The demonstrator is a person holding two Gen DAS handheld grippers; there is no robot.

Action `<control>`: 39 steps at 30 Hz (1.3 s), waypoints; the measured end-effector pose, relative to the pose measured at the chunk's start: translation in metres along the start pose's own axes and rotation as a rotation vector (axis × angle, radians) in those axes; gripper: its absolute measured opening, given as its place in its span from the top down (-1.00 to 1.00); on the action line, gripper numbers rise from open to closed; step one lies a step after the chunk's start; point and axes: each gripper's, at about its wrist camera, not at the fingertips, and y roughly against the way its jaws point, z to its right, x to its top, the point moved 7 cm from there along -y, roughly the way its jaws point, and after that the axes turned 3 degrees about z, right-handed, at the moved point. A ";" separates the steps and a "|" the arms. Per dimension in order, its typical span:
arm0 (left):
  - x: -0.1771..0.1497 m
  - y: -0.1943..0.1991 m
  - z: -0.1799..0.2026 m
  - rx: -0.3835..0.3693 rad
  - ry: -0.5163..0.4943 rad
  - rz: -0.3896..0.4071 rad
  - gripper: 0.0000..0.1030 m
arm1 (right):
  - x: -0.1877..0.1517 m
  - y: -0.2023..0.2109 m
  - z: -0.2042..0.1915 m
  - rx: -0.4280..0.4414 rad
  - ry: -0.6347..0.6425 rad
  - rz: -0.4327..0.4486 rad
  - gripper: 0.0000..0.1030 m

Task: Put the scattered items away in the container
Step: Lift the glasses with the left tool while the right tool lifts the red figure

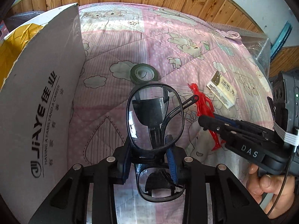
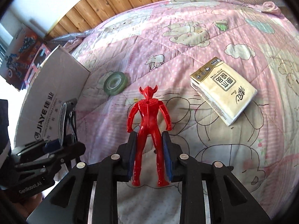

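Your left gripper is clamped on the black glasses; your right gripper squeezes the red figure. Tape roll lies beside the cardboard box on the quilt.

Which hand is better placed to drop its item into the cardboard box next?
Probably left. The left gripper already holds the glasses beside the cardboard box; the right gripper, holding the red figure, is farther away.
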 end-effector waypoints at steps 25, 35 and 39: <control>-0.024 0.075 0.022 0.048 -0.055 0.080 0.33 | -0.031 0.054 -0.053 0.095 0.037 0.034 0.47; -0.034 0.105 0.031 0.037 -0.071 0.122 0.33 | -0.038 0.071 -0.065 0.096 0.057 0.058 0.47; -0.038 0.117 0.035 0.023 -0.076 0.139 0.33 | -0.042 0.077 -0.071 0.096 0.068 0.063 0.47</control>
